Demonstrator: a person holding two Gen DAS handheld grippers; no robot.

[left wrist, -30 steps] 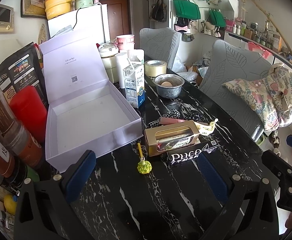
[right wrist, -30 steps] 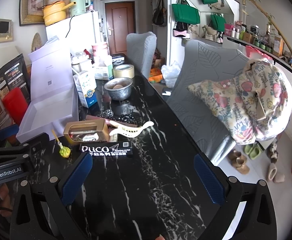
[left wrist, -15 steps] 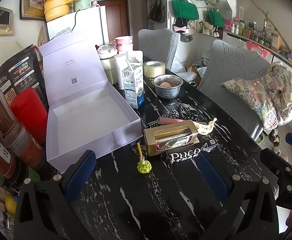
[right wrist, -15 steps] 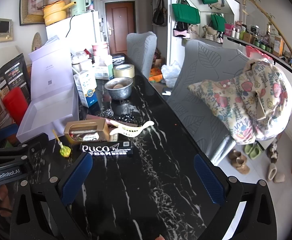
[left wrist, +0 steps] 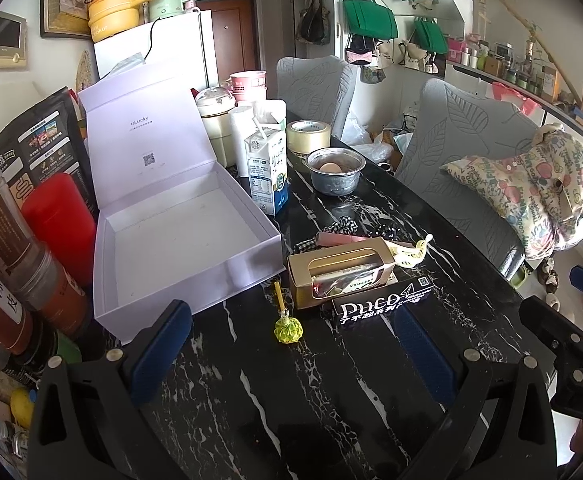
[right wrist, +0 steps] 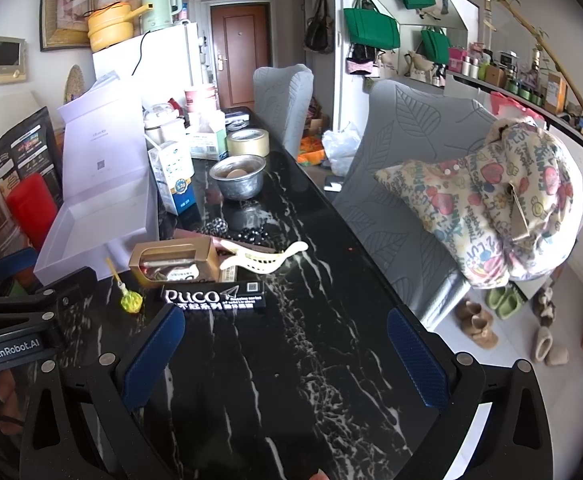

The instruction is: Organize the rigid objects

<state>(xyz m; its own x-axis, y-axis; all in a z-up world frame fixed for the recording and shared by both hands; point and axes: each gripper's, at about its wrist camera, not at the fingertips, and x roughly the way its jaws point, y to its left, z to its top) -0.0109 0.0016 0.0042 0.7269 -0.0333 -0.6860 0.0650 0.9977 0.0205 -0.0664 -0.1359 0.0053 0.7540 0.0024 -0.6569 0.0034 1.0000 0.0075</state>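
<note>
Nothing on the counter (left wrist: 331,392) has shifted since a second ago; only the left tool (left wrist: 291,344) has eased a touch nearer. Both it and the right tool (right wrist: 279,344) hang with fingers spread, gripping nothing. Loose items wait beside the open white box (left wrist: 179,240): a gold box (left wrist: 339,276), a black box (left wrist: 383,304), a lollipop (left wrist: 287,326) and a hair clip (right wrist: 263,258). My guess is the first pick is pending; next, lower onto the lollipop squarely.

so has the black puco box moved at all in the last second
No. In the right wrist view the black Puco box lies just in front of the gold window box, the same spot on the marble veins as before.
</note>
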